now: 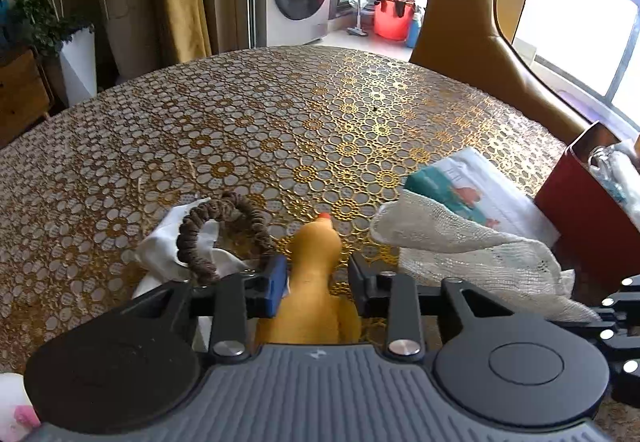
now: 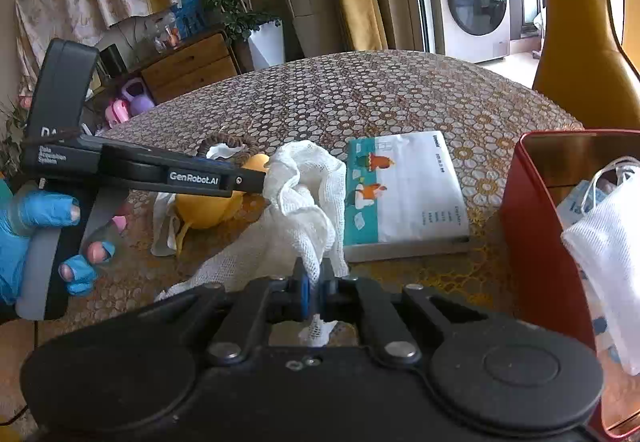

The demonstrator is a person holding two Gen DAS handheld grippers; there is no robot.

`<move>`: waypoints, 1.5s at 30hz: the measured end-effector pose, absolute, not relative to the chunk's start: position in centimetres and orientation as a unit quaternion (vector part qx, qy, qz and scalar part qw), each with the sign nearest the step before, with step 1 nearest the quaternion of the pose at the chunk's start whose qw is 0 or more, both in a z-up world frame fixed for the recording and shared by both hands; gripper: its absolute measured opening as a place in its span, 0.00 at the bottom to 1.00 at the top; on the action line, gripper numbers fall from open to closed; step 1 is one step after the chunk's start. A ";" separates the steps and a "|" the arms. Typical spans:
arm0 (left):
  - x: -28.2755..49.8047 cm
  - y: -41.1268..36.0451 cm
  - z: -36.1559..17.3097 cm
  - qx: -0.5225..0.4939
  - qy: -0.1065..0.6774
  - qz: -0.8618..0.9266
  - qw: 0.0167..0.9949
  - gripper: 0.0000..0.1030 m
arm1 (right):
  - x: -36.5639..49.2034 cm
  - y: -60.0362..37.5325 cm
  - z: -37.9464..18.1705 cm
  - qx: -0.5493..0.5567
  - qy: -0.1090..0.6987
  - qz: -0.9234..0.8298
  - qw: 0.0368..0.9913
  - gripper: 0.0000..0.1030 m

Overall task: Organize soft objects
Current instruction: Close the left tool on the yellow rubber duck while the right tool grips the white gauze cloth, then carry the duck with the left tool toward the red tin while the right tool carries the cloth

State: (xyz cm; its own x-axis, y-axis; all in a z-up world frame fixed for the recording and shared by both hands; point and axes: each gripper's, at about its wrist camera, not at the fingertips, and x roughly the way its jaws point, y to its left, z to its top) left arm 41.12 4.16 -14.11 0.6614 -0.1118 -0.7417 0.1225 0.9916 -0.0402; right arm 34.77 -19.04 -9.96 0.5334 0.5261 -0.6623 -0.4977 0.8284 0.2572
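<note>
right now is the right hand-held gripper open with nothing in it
No, the right hand-held gripper is shut on the white mesh cloth, pinched between its blue pads.

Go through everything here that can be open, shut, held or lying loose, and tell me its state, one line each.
Left gripper: open, straddling the duck.
Right gripper: shut on white mesh cloth.
White mesh cloth: pinched, bunched up.
Yellow plush duck: lying loose on the table.
Brown fabric hair scrunchie: loose, on a white cloth.
Red metal tin: open, holding a face mask.
Tissue pack: lying flat.
</note>
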 end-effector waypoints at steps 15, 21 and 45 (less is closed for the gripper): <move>38.3 4.5 -11.2 -0.013 0.383 -0.038 0.923 0.14 | 31.7 -19.7 -5.5 0.028 0.333 0.299 0.894 0.03; 35.7 4.1 -9.7 -0.024 0.369 -0.046 0.928 0.13 | 29.2 -21.1 -2.6 0.024 0.313 0.301 0.901 0.03; 27.0 -2.0 -0.9 -0.063 0.335 -0.123 0.932 0.11 | 23.5 -31.2 5.6 0.051 0.224 0.266 0.936 0.03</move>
